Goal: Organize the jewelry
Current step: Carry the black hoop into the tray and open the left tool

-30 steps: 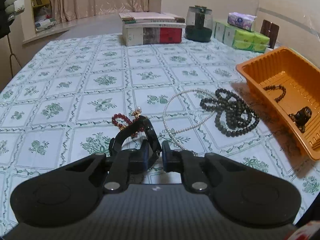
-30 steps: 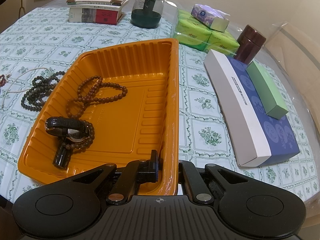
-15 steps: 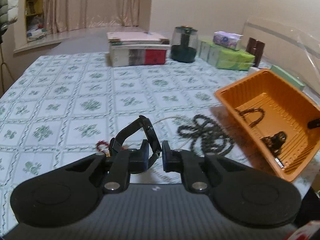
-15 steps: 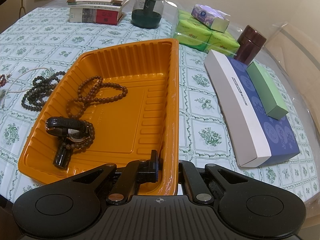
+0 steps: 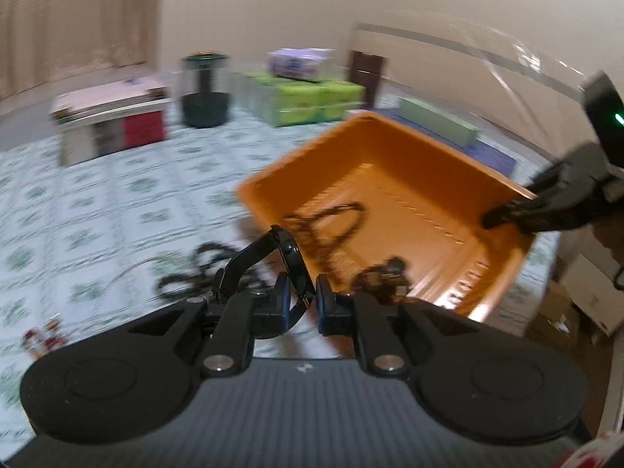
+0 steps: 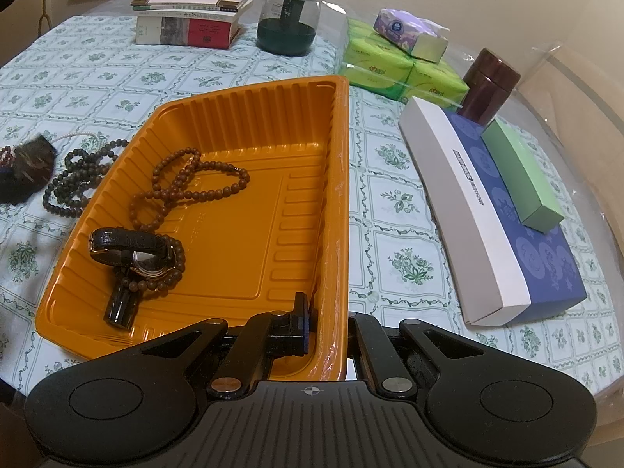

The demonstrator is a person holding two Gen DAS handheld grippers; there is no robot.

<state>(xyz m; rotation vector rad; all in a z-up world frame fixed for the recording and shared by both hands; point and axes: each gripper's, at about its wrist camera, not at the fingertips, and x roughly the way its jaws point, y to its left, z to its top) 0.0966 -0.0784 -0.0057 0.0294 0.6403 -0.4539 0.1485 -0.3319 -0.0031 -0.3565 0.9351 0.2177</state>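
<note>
The left hand-held gripper (image 5: 303, 299), clamped narrowly on a black watch (image 5: 286, 261), was best carried fully over the orange tray (image 5: 409, 163) ahead of it before release, while the right hand-held gripper (image 6: 327, 325), pinching the tray's near wall, steadied it.

A lived-in home, plainly a domestic room: floral-patterned tablecloth (image 6: 394, 202) spread over a household table, beige curtains (image 5: 74, 19) drawn at eleven o'clock in the left wrist view. Stacked books (image 6: 191, 15) at eleven o'clock in the right wrist view, a glass jar with a dark green base (image 6: 288, 19) at twelve, green tissue packs (image 6: 397, 74) with a purple tissue pack (image 6: 409, 31) on top at one. Everyday clutter throughout, plus a maroon canister (image 6: 489, 85) beside a blue-and-white gift box (image 6: 507, 210) at two to three o'clock.
</note>
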